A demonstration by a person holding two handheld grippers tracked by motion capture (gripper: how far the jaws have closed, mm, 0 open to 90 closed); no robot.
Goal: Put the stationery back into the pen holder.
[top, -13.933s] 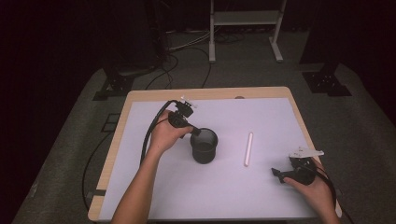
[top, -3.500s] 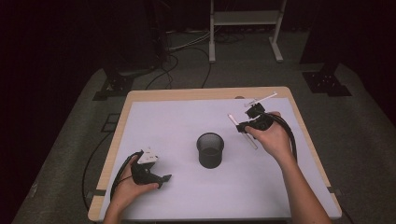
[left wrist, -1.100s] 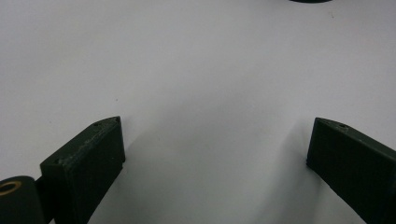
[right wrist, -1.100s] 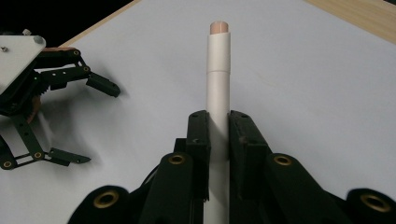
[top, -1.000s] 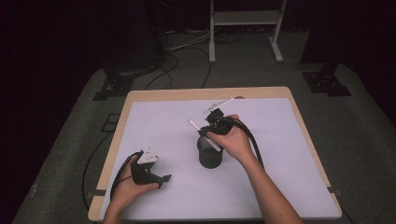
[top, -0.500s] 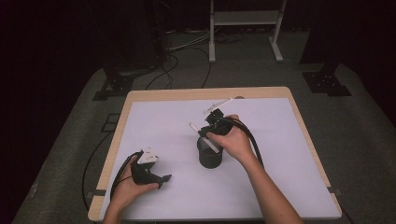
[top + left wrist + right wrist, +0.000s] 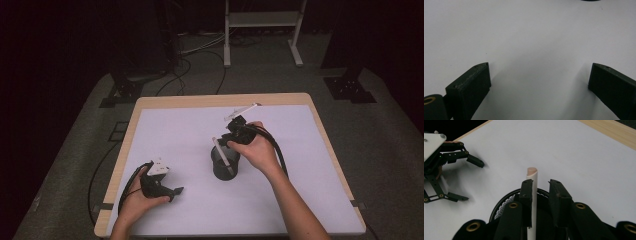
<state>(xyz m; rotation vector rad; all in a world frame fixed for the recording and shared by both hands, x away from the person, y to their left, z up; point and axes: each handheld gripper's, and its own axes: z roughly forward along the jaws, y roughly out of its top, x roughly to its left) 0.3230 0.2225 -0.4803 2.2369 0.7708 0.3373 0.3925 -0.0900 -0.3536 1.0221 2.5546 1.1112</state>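
Note:
A black mesh cup (image 7: 221,169) stands mid-table on the white mat (image 7: 175,130). A white stick (image 7: 223,154) slants steeply down over it, its lower end at the cup. My right gripper (image 7: 228,140) hovers above the cup's rim. In the right gripper view its jaws (image 7: 541,183) stand slightly apart, wider than the stick (image 7: 532,173), which leans on one jaw above the cup's rim (image 7: 499,208). My left gripper (image 7: 176,194) rests on the mat at the front left, open and empty (image 7: 539,72); the right gripper view shows it too (image 7: 474,182).
The wooden table edge (image 7: 220,100) frames the mat. Cables trail from both grippers. Beyond the table are dark floor, a metal stand (image 7: 260,30) and loose cables.
The stick has tipped steeper and dropped lower toward the cup since half a second ago. The right hand stays over the cup. The left gripper has not moved.

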